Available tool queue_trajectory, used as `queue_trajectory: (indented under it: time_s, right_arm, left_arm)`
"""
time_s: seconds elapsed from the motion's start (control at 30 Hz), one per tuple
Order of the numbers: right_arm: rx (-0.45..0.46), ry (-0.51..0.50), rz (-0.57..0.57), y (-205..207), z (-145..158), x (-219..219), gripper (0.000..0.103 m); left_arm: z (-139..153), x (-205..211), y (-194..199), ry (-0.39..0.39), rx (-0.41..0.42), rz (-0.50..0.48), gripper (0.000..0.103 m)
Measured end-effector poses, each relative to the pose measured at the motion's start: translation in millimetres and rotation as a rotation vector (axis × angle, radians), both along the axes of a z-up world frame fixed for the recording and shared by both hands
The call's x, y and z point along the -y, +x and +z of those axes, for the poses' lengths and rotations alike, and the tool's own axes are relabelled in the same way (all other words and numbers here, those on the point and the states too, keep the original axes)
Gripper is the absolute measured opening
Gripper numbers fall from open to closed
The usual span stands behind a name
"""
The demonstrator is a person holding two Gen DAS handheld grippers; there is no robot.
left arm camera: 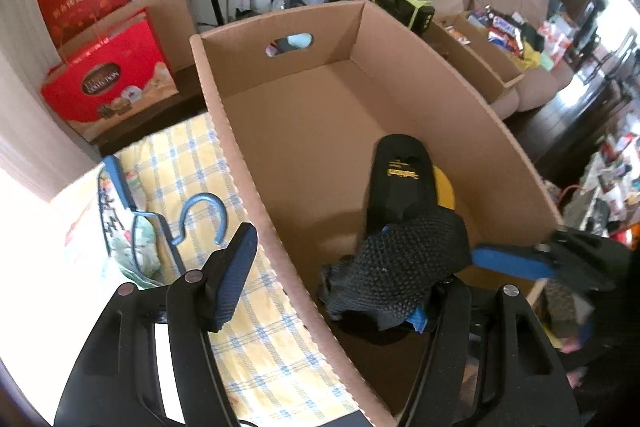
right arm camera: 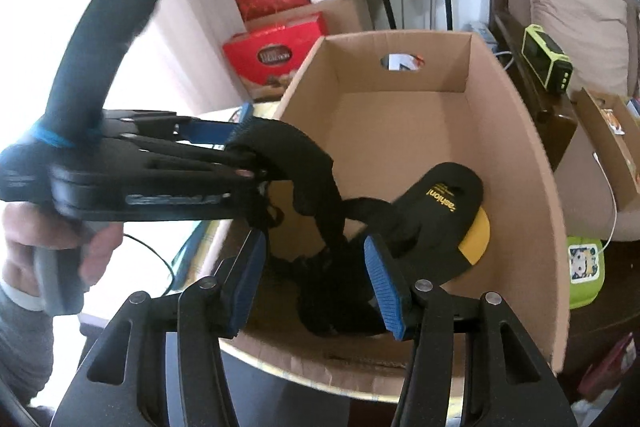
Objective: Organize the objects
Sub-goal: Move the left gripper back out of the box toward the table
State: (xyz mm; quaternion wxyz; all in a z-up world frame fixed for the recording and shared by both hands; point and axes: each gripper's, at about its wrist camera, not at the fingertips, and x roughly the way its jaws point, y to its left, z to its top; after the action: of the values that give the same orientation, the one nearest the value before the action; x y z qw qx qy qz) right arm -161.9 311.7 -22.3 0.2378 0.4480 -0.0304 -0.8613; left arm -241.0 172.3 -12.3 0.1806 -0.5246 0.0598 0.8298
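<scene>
From my right wrist camera, my right gripper [right arm camera: 316, 291] hangs over the near edge of the cardboard box [right arm camera: 532, 163], blue pads apart, nothing pressed between them. Inside, near the right wall, lies a black-and-yellow slipper [right arm camera: 448, 203]. My left gripper [right arm camera: 240, 151] reaches in over the left wall, black fabric [right arm camera: 304, 163] draped at its tips.

My left gripper's [left arm camera: 328, 279] right pad is buried under the black mesh fabric [left arm camera: 404, 267], so I can't tell if it touches. The sandal [left arm camera: 400, 183] heel is covered by that fabric; the yellow sole [left arm camera: 446, 187] only peeks out. In the right wrist view the left gripper [right arm camera: 240, 151] is motion-blurred, tips lost in dark strap. My hand [right arm camera: 60, 251] is cut by the frame edge. Snack labels in the far tray [left arm camera: 480, 59] are too small to read.
</scene>
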Motion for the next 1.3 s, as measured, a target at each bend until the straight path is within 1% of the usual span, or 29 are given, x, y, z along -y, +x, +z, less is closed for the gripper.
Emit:
queue_trajectory:
  time_s: [0.13,0.2,0.23,0.3,0.33,0.47,0.57,0.7,0.77,0.87,0.97,1.03,1.07,1.1,1.17,1.3]
  right_arm:
    - [-0.011,0.009,-0.038,-20.3,-6.5,0.3,0.054]
    - [-0.008,-0.008,-0.068,-34.2,-7.7,-3.2,0.054]
    - [0.002,-0.003,-0.069,-41.2,-9.7,-3.0,0.055]
    - [0.015,0.005,-0.097,-53.8,-12.9,-3.5,0.055]
    - [0.029,-0.003,-0.101,-60.5,-14.3,-5.0,0.055]
    - [0.062,-0.042,-0.16,-79.9,-14.3,-16.8,0.054]
    - [0.085,-0.072,-0.171,-85.0,-13.8,-23.8,0.054]
    - [0.09,-0.09,-0.171,-80.1,-10.5,-30.6,0.054]
    - [0.084,-0.085,-0.175,-75.8,-8.3,-31.6,0.054]
    - [0.076,-0.074,-0.18,-69.9,-6.5,-34.8,0.054]
    - [0.055,-0.057,-0.183,-61.2,-3.1,-35.2,0.054]
    - [0.034,-0.042,-0.184,-55.3,0.2,-33.5,0.054]
    - [0.017,-0.031,-0.185,-50.1,3.2,-32.1,0.054]
    - [0.007,-0.025,-0.185,-47.6,4.6,-31.5,0.054]
    - [-0.027,-0.007,-0.179,-39.3,10.6,-27.3,0.055]
    - [-0.058,0.026,-0.168,-30.3,20.0,-18.1,0.058]
  left_arm:
    - [0.6,9.6,-1.3,0.071,0.042,-0.003,0.061]
    - [-0.6,12.4,-1.5,0.081,0.057,-0.01,0.062]
    - [-0.1,15.0,-1.8,0.102,0.06,-0.002,0.062]
    - [-1.7,22.6,-5.7,0.157,0.098,0.008,0.065]
    - [-3.2,24.7,-7.2,0.169,0.115,0.009,0.065]
    - [-6.0,31.2,-7.7,0.171,0.113,0.004,0.065]
    - [-8.6,33.9,-9.2,0.182,0.123,-0.006,0.067]
    - [-8.5,33.0,-13.1,0.169,0.112,-0.022,0.067]
    - [-6.3,34.8,-13.7,0.186,0.103,-0.019,0.067]
    - [-3.1,39.9,-13.3,0.233,0.097,-0.002,0.068]
    - [2.1,45.7,-9.3,0.234,0.064,0.023,0.068]
    - [6.7,50.2,-4.1,0.234,0.031,0.033,0.072]
    - [9.2,53.4,-0.6,0.239,0.01,0.042,0.076]
    - [11.3,57.0,2.9,0.245,-0.009,0.052,0.078]
    - [14.1,63.9,7.9,0.247,-0.036,0.076,0.08]
    - [16.9,73.5,16.8,0.231,-0.076,0.107,0.084]
